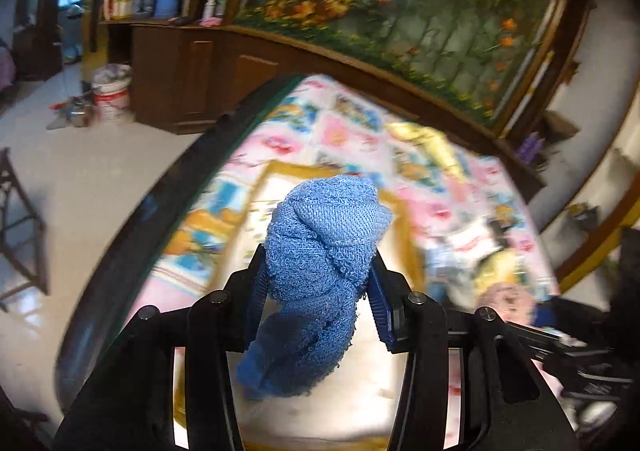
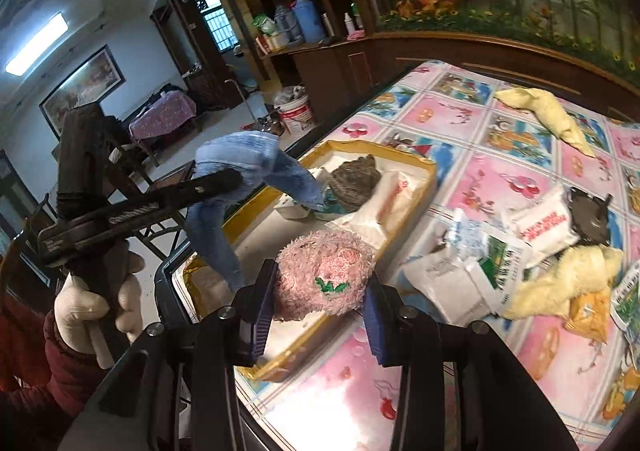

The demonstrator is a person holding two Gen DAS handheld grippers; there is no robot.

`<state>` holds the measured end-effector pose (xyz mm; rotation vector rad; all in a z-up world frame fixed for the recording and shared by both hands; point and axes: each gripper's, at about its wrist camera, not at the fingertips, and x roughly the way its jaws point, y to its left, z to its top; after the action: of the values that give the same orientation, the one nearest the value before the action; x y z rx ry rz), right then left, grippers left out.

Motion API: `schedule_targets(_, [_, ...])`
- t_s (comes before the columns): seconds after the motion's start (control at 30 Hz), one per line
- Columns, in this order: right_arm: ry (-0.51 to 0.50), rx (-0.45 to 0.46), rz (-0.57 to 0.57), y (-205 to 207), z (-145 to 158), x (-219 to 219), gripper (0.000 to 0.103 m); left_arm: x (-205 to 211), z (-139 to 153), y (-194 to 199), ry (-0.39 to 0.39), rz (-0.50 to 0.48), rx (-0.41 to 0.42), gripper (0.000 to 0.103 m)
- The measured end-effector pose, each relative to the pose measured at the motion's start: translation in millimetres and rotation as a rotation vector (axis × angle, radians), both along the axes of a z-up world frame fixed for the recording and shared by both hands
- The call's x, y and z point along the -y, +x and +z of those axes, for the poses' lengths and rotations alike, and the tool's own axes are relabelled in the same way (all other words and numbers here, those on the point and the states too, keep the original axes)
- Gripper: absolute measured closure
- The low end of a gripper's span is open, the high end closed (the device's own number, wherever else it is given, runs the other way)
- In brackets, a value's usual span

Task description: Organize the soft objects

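A rolled blue terry cloth is clamped between the blue pads of my left gripper, its tail hanging down over a gold-rimmed white tray. In the right wrist view the same blue cloth hangs from the left gripper's finger above the tray's left end. My right gripper is shut on a pink fluffy bundle with a green stitched mark, held above the tray's near rim.
The tray holds a grey-brown knitted piece and white packets. On the patterned tablecloth lie two yellow cloths, more packets and a dark item. A gloved hand grips the left tool. A chair stands beyond the table's edge.
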<state>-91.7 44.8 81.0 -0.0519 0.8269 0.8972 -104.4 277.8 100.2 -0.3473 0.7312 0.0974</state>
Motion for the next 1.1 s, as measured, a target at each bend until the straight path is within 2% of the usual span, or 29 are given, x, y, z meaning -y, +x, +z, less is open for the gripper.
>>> schedule_targets(0.07, [-0.039,0.001,0.025,0,-8,-23,0.064,-9,-19,10,0.018,0.047,-0.056,0.058])
schedule_targets(0.13, [-0.083,0.003,0.04,0,-18,-42,0.063,-18,-29,10,-0.016,0.064,-0.071,0.058])
schedule_targets(0.27, [-0.178,-0.015,0.04,8,-45,-74,0.061,-31,-33,2,-0.078,0.076,-0.05,0.057])
schedule_targets(0.47, [-0.203,-0.085,0.017,20,-67,-84,0.056,-37,-20,-14,-0.106,0.102,0.01,0.052])
schedule_targets(0.67, [-0.134,-0.072,-0.005,17,-53,-64,0.054,-35,-3,-28,-0.128,0.14,0.083,0.052])
schedule_targets(0.8, [-0.063,-0.066,-0.047,19,-45,-41,0.054,-21,9,-37,-0.049,0.192,0.107,0.036])
schedule_targets(0.93, [0.007,-0.067,-0.112,19,-37,-6,0.054,0,23,-50,0.032,0.221,0.165,0.035])
schedule_targets(1.0, [0.033,-0.059,-0.154,21,-35,17,0.054,12,29,-54,0.054,0.201,0.185,0.035])
schedule_targets(1.1, [0.053,-0.043,-0.236,26,-33,60,0.053,32,35,-50,0.019,0.095,0.183,0.035])
